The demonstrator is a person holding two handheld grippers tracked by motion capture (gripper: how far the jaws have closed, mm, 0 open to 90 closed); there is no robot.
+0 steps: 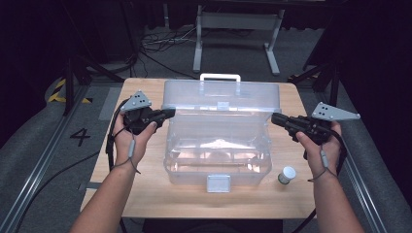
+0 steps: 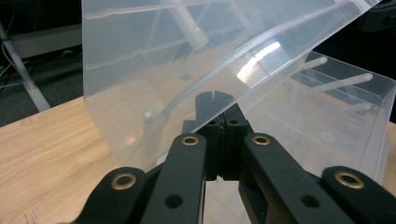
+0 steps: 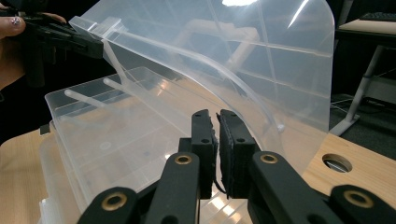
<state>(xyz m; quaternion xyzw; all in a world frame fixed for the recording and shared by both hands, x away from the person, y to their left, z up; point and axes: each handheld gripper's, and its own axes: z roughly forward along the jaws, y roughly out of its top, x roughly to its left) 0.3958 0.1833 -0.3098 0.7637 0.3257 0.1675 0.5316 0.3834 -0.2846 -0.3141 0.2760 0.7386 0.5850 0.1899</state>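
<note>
Two grippers at a clear plastic box [image 1: 217,145] on the table [image 1: 145,194], left gripper [image 1: 167,113] pinching the raised lid's [image 1: 221,101] edge, right gripper [image 1: 275,118] just beside its opposite edge — jaws barely parted, small white-capped bottle [image 1: 287,175] near the right hand [image 1: 323,145].

1. Numeral "4" [image 1: 80,137]: dark, marked on the grey floor [image 1: 43,145], left of the desk [image 1: 145,194].
2. Yellow-and-black hazard striping [image 1: 59,92]: on the floor beyond the numeral, near the stand leg; a warning mark without lettering.
3. Faint pencilled marks at the near corner of the desk in the left gripper view: too small to read.
</note>
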